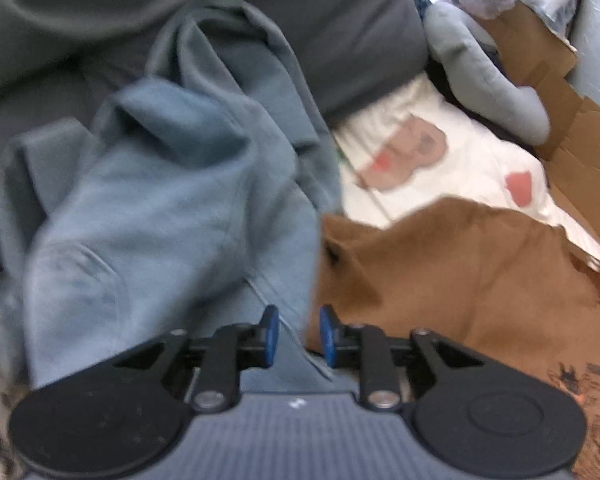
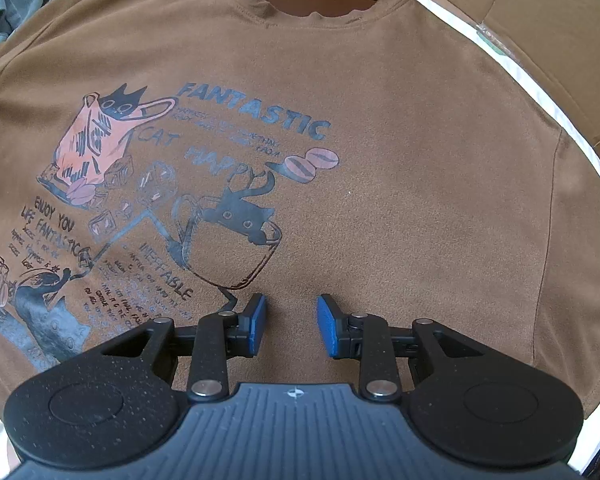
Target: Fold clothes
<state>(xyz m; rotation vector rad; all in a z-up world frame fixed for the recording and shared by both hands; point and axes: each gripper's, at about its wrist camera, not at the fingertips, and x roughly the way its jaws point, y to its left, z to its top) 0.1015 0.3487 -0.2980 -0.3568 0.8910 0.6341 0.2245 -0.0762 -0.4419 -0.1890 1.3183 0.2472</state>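
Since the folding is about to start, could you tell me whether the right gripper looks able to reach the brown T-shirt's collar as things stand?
Probably yes. The right gripper hangs open over the brown T-shirt, which lies spread flat, print up. The collar sits straight ahead along the fingers, and nothing lies on the fabric between them.

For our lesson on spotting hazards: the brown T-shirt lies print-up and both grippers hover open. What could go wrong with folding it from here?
1. The blue-grey garment is heaped right against the brown T-shirt on its left side; the left gripper could pinch both fabrics together.
2. The right gripper hovers mid-chest, away from any hem; closing there would likely bunch the cloth.
3. Torn cardboard borders the shirt and may snag a sleeve.
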